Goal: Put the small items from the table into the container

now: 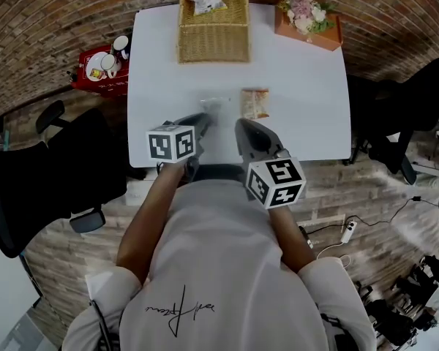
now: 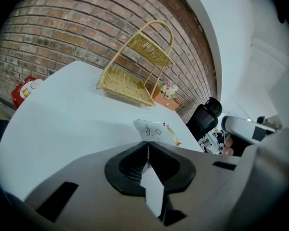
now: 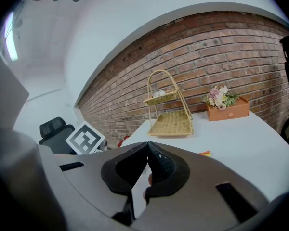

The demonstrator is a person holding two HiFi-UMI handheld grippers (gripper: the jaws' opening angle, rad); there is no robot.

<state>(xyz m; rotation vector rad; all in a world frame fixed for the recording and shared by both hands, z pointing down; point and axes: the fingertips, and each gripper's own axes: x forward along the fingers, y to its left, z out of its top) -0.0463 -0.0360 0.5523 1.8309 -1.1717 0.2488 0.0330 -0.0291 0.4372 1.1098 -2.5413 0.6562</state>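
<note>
A clear snack packet (image 2: 154, 130) is pinched by its near edge in the closed jaws of the left gripper (image 2: 148, 144), near the middle of the white desk (image 1: 307, 86). An orange packet (image 1: 254, 102) lies just to its right. The right gripper (image 3: 148, 143), pressed together on nothing, is over the desk's near edge. A wicker basket (image 1: 214, 42) stands at the far edge, and a flower box (image 1: 318, 34) at the far right corner.
</note>
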